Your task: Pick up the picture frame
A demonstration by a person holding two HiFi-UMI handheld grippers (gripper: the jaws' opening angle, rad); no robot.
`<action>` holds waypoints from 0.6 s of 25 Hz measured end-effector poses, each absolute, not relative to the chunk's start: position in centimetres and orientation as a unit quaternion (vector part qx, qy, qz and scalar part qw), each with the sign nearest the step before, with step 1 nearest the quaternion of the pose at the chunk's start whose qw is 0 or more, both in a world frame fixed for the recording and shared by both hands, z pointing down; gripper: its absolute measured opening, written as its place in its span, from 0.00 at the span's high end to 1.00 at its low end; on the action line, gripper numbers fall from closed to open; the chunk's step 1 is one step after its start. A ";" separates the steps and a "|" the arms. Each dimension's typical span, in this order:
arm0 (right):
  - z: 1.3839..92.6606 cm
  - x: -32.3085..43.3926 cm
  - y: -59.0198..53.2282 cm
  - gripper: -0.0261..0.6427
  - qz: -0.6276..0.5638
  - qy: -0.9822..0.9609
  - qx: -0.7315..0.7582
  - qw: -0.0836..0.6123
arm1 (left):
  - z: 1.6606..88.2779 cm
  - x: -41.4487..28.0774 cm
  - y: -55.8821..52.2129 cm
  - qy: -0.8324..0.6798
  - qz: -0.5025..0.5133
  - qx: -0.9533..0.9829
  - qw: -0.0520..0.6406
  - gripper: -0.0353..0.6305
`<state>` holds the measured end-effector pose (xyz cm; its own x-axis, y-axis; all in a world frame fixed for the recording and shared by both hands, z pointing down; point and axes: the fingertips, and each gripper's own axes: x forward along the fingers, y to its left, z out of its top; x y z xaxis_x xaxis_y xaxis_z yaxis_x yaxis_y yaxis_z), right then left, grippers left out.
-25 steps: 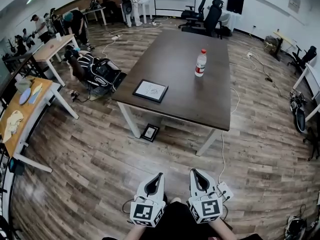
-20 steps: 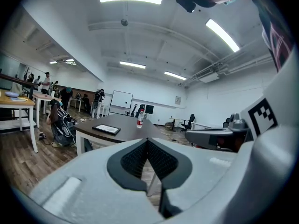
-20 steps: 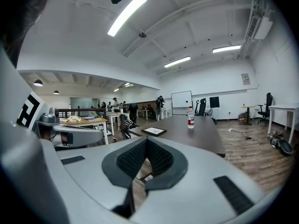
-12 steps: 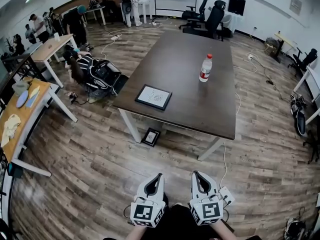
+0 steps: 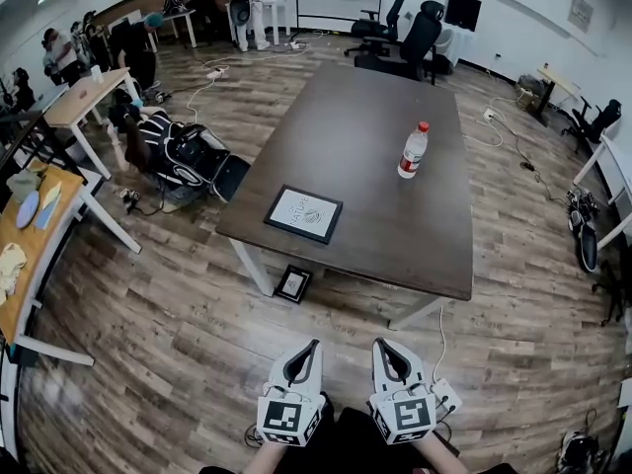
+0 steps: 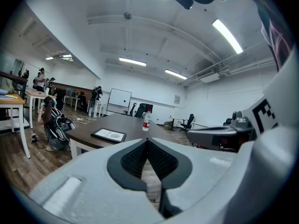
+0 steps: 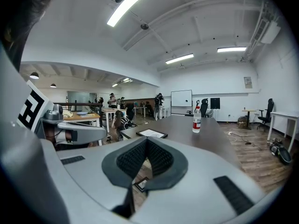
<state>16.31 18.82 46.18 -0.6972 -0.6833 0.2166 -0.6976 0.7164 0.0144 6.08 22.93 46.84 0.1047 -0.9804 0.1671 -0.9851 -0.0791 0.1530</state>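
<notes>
The picture frame [image 5: 304,214] lies flat on the dark wooden table [image 5: 365,117], face up, near the table's closest left corner and just inside the edge. A second, smaller frame [image 5: 293,283] sits on the floor beneath that corner, beside a table leg.

The left gripper [image 5: 314,349] and the right gripper [image 5: 381,346] are held side by side low in front of the person, well apart from the table. Both have their jaws pressed together with nothing between them.

The likeliest slip is a poor pinch. The frame lies thin and flat, so jaws coming in nearly level could nudge it along the tabletop or off the near edge instead of catching its rim. Taking the floor frame by mistake is another risk.

A plastic water bottle [image 5: 414,151] with a red cap stands upright farther up the table, well apart from the frame; its fill level cannot be made out. A dark backpack [image 5: 188,156] lies on the floor left of the table, its contents hidden.
</notes>
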 end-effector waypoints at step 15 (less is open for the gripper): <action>47.1 7.4 13.4 0.95 0.052 -0.901 0.417 0.111 | 47.0 -1.3 16.7 -0.615 0.018 0.781 0.111 0.93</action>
<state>7.36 13.45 47.06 -0.6279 -0.7395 0.2428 -0.7627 0.6468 -0.0022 -1.31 16.72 46.95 0.2432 -0.9557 0.1657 -0.9639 -0.2190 0.1513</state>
